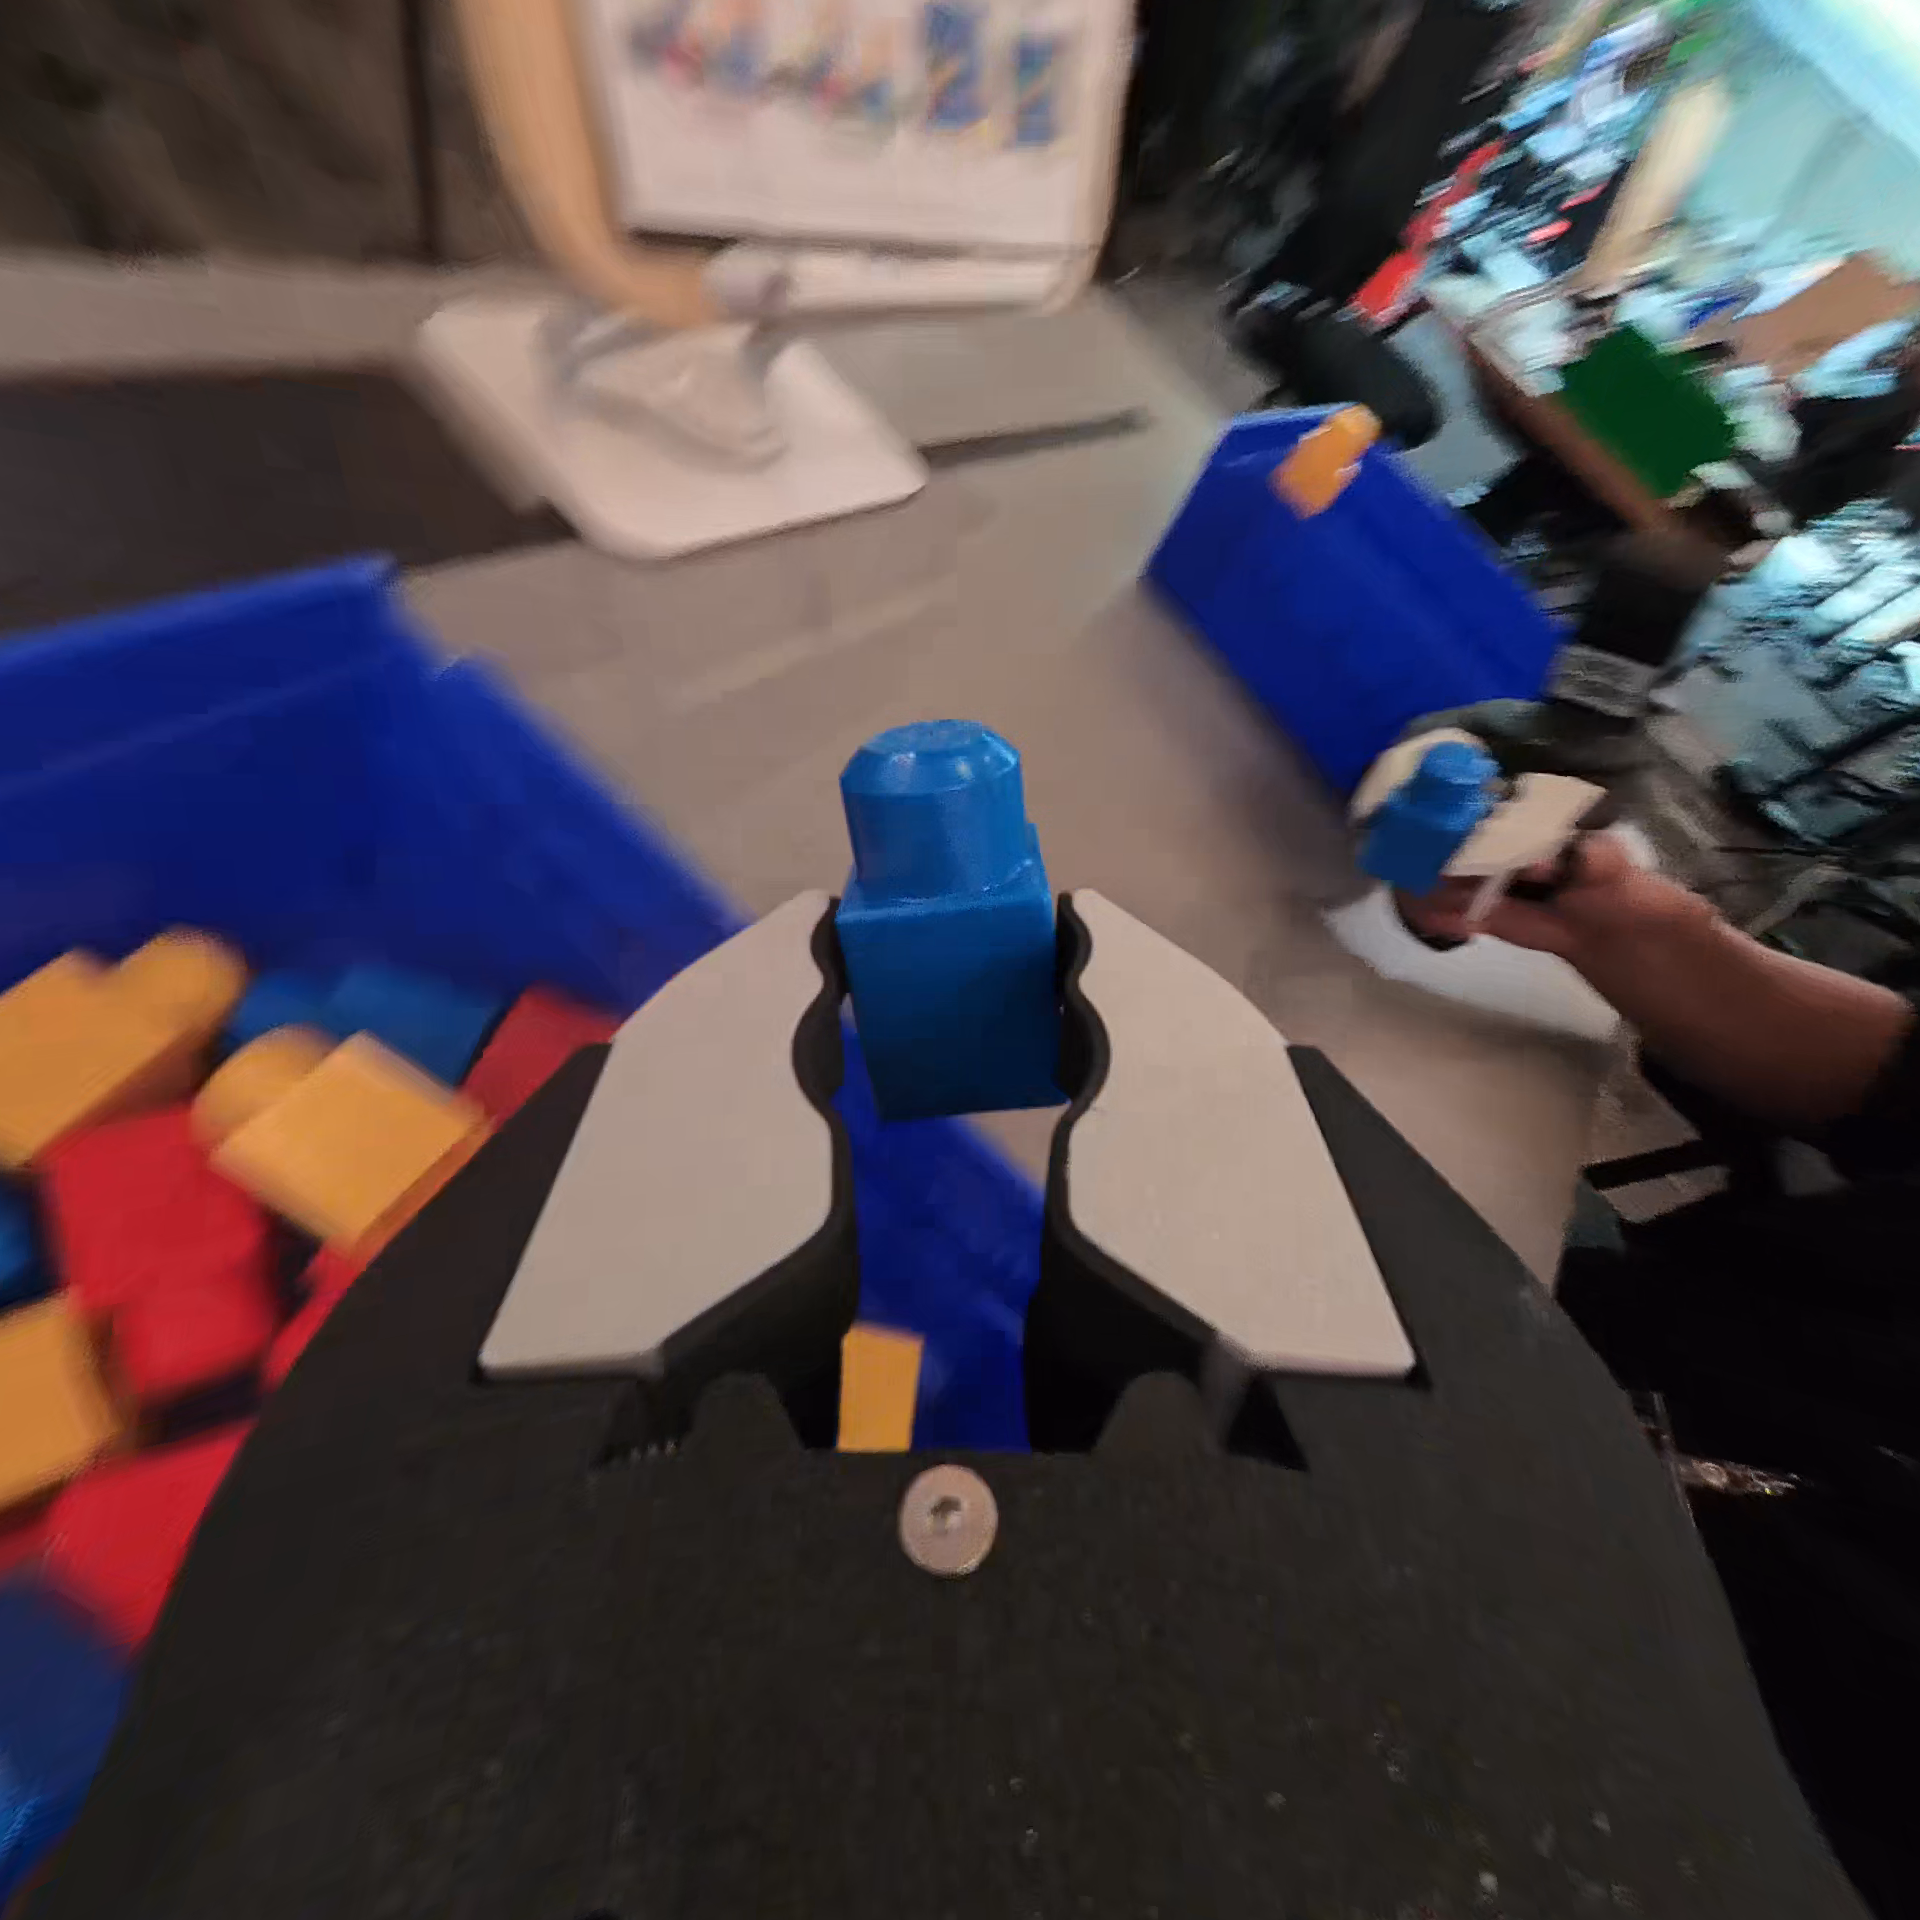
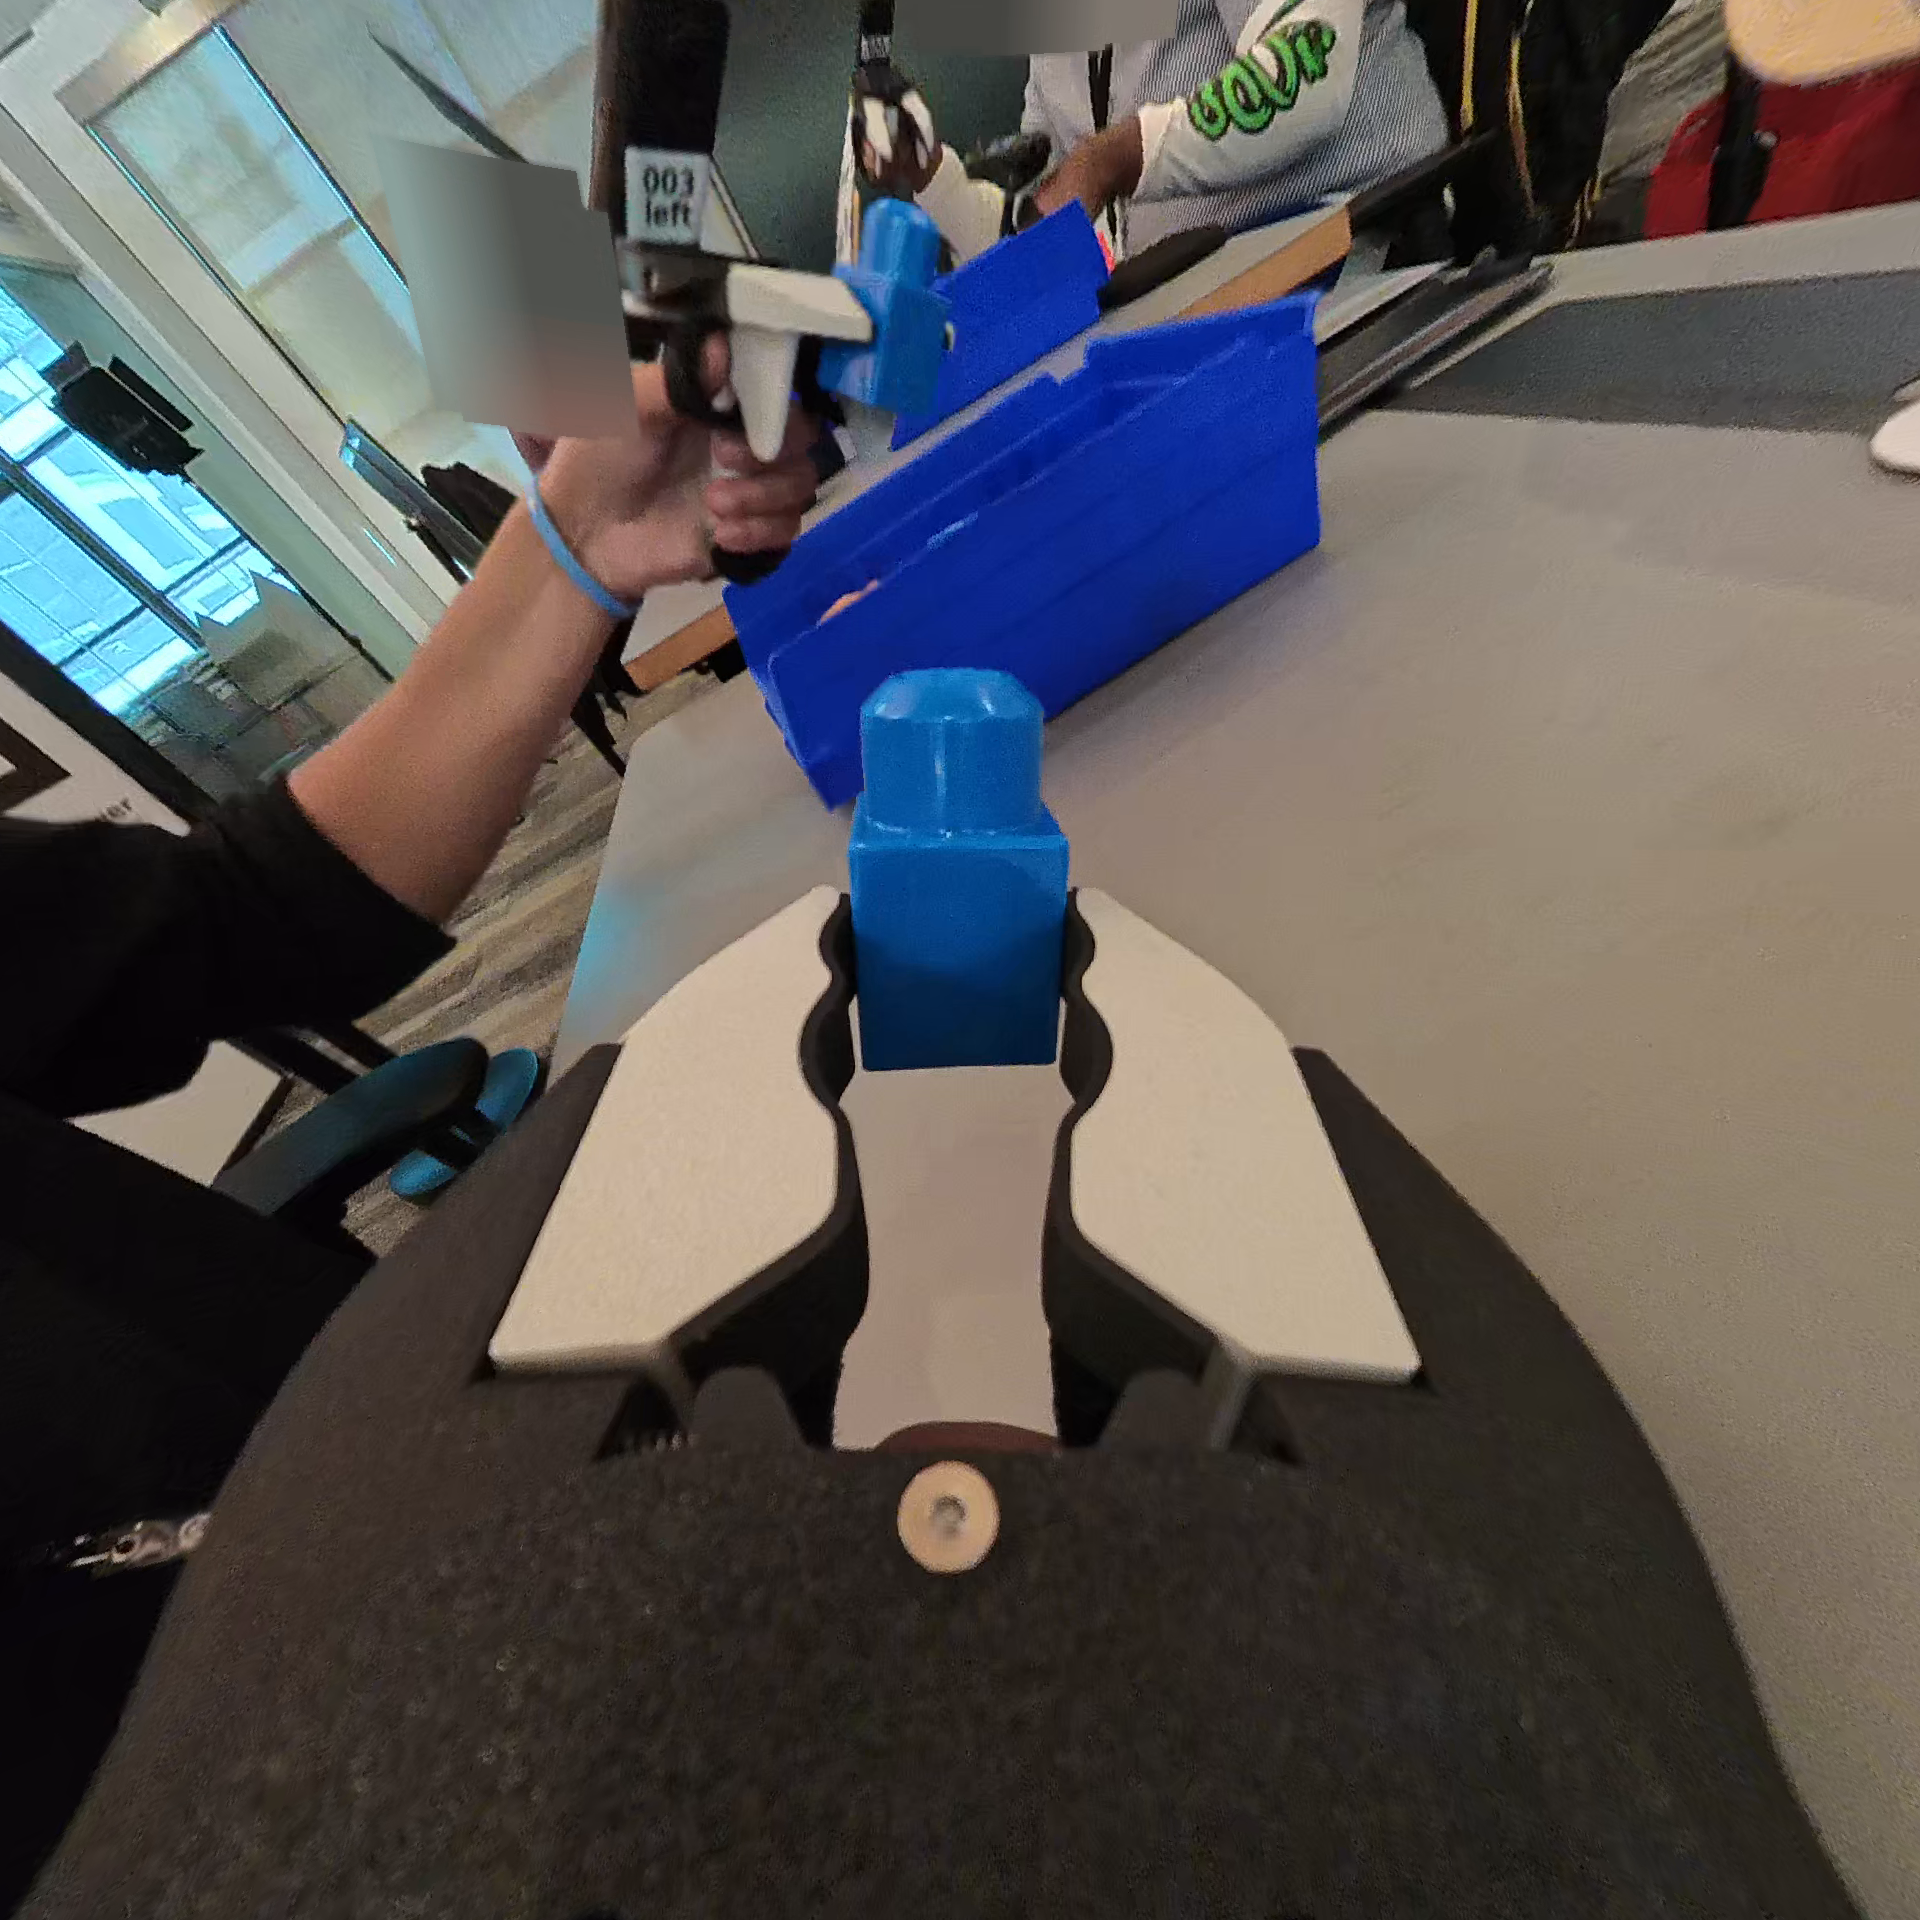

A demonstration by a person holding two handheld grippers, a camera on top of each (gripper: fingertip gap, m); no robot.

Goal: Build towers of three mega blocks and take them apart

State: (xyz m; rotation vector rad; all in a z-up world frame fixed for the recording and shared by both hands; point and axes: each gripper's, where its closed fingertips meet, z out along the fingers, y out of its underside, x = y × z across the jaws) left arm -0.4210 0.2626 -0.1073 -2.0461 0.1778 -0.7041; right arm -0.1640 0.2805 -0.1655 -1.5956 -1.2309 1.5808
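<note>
My left gripper (image 1: pixel 951 935) is shut on a blue single-stud block (image 1: pixel 940 935), held stud up above the near corner of a blue bin (image 1: pixel 312 748). That bin holds several loose yellow, red and blue blocks (image 1: pixel 343 1132). My right gripper (image 2: pixel 956 935) is shut on another blue single-stud block (image 2: pixel 956 894), held stud up over the grey table (image 2: pixel 1507 935). In the left wrist view the right gripper with its block (image 1: pixel 1423 821) shows at the right. In the right wrist view the left gripper with its block (image 2: pixel 883 312) shows at the upper left.
A second blue bin (image 1: pixel 1351 613) stands at the back right with a yellow block (image 1: pixel 1325 457) at its rim. The right wrist view shows the near blue bin (image 2: pixel 1039 561) on the table, another blue bin (image 2: pixel 1023 301) behind it, and people at the far side. There is about 25 centimeters between the tips of the two grippers.
</note>
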